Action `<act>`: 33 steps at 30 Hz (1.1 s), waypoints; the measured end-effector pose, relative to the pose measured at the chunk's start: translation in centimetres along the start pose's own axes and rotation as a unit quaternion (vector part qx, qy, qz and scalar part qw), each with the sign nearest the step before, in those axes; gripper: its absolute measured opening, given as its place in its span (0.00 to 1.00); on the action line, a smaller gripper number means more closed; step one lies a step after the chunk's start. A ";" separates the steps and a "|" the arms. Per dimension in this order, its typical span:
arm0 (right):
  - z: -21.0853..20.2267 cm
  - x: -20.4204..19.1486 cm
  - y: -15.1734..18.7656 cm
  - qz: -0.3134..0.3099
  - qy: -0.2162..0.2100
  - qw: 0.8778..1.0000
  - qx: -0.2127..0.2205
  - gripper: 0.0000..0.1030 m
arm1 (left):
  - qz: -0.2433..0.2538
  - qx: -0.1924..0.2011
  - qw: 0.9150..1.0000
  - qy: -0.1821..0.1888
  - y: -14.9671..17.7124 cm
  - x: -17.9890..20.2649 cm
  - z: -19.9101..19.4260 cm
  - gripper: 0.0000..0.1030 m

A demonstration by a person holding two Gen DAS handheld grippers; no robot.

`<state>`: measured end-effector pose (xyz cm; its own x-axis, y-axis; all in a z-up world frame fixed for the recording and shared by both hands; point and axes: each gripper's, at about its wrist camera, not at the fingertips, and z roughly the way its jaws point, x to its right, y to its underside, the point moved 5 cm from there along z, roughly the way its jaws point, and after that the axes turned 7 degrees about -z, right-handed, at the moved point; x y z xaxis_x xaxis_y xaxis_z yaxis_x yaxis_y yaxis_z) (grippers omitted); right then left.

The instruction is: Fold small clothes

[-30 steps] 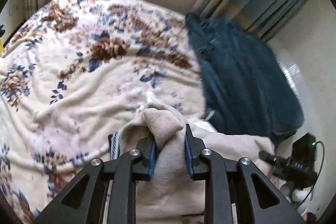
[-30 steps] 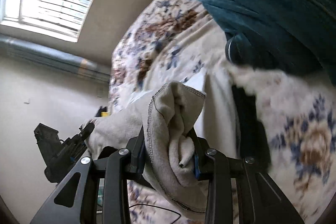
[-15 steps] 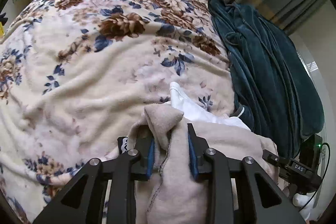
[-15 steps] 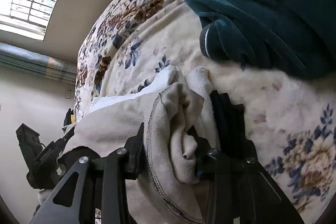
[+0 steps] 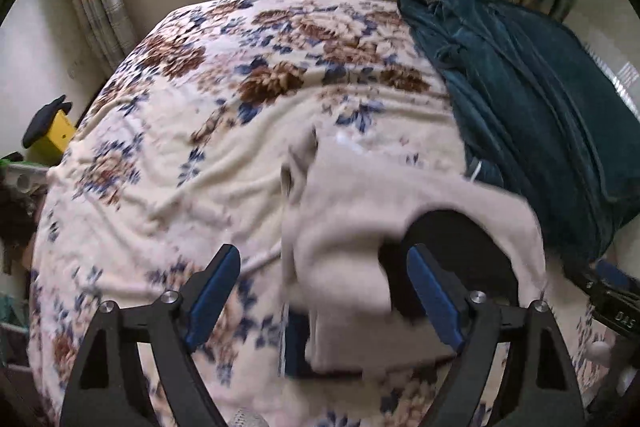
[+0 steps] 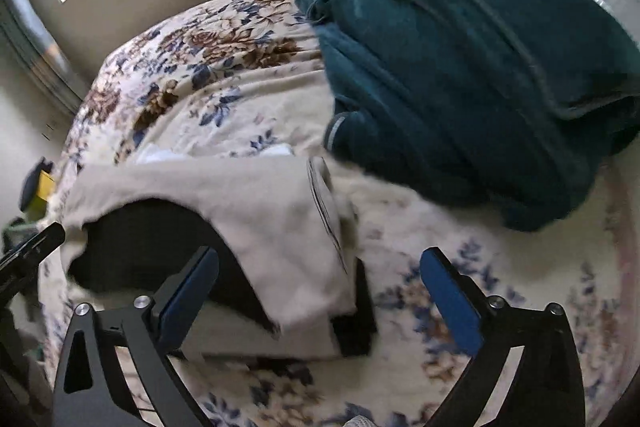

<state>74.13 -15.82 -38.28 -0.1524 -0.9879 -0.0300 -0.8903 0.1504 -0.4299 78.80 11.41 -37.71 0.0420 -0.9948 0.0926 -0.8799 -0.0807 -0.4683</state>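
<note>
Left wrist view: the left claw point(image 5: 324, 287) is spread wide, nothing pinched, with the beige garment point(image 5: 380, 211) lying between and beyond its fingers on the bed point(image 5: 160, 155), apparently laid down to settle a fold. Something dark is seen under the garment. Right wrist view: the right claw point(image 6: 320, 291) is likewise spread, and a stitched hem, unseen from the left, is shown. Farther back lies a teal blanket point(image 6: 460, 47).

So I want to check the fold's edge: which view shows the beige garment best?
The right wrist view: the beige garment lies spread, its stitched hem visible. In the left wrist view it is blurred and bunched between the open left claw's fingers.
</note>
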 end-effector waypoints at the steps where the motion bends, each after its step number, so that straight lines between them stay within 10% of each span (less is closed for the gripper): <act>1: -1.1 0.0 0.7 -0.001 0.006 1.000 0.000 1.00 | 0.004 -0.002 1.000 -0.012 0.8 0.2 -0.7 0.83; 33: -48.2 0.0 17.7 -0.059 0.046 0.980 0.185 1.00 | 0.025 0.151 0.988 -0.017 15.1 2.1 -39.2 0.83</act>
<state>37.67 -11.29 -2.37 -0.1112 -0.9872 0.1139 -0.6903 -0.0057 -0.7235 47.00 10.47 -10.14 0.0221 -0.9991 0.0359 -0.7004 -0.0411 -0.7126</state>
